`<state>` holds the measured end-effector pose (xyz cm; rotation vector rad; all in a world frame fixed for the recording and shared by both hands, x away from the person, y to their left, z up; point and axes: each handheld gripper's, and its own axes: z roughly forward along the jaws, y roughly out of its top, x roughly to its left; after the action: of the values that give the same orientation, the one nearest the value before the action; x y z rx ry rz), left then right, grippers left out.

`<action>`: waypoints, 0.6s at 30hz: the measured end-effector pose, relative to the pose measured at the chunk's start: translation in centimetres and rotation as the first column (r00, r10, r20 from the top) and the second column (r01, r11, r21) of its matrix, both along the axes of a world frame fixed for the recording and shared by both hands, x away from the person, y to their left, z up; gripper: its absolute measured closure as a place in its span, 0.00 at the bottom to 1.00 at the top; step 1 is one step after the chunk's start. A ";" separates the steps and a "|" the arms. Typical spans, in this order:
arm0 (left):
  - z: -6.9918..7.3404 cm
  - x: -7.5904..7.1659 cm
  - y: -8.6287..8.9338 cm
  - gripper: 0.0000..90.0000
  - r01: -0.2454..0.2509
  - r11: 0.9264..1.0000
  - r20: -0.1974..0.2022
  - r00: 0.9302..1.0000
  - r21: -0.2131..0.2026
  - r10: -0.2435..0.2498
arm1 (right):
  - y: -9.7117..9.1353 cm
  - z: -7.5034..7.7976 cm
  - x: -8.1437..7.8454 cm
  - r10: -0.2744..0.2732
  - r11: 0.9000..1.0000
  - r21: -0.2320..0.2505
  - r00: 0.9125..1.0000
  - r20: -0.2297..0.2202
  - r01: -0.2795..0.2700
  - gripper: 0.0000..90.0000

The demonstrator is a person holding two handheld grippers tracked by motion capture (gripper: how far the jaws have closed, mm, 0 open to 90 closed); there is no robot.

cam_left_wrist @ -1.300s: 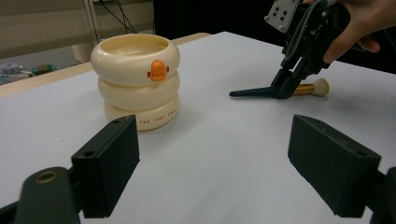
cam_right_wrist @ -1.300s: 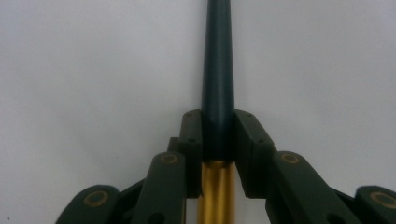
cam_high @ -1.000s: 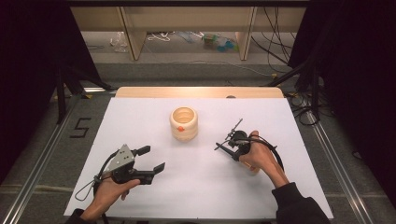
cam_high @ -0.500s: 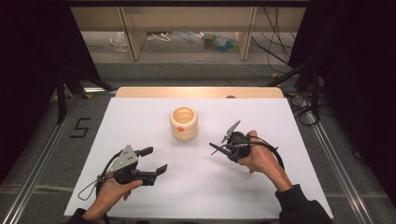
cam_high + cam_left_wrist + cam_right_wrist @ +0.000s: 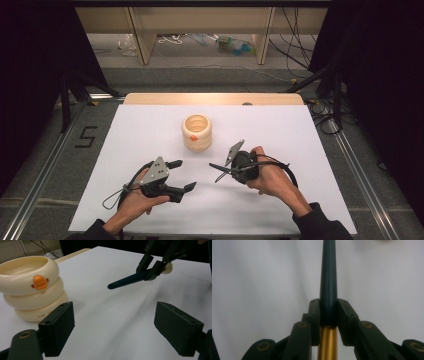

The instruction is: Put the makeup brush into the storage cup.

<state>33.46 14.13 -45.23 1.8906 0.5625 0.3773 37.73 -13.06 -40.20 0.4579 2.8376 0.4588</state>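
So the right gripper (image 5: 220, 173) is clamped on a dark teal stick with a gold section (image 5: 328, 285), tip held clear above the white table (image 5: 300, 140), likely for handing over. The left gripper (image 5: 181, 175) waits nearby, jaws wide and empty. The duck-faced stacked bowls (image 5: 196, 132) sit just beyond.

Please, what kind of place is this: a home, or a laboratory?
Probably a laboratory recording station: a table covered in white, black curtains at both sides, and loose cables on the floor behind it.
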 end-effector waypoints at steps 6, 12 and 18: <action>0.0 0.0 -1.0 0.19 0.051 0.998 -0.030 0.998 0.029 -0.050 | 1.0 0.0 -0.9 0.045 0.999 -0.007 0.999 -0.001 -0.045 0.83; 0.1 0.0 -1.9 0.18 0.098 0.994 -0.025 0.995 0.050 -0.096 | 1.8 0.0 -1.7 0.088 0.996 -0.018 0.996 -0.025 -0.089 0.83; 0.1 0.0 -2.7 0.18 0.146 0.984 -0.032 0.989 0.104 -0.144 | 2.7 -0.1 -2.6 0.143 0.989 -0.030 0.990 0.001 -0.142 0.83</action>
<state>33.48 11.42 -45.11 2.0274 0.4244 0.2943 35.18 -10.35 -40.29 0.2493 2.8820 0.4416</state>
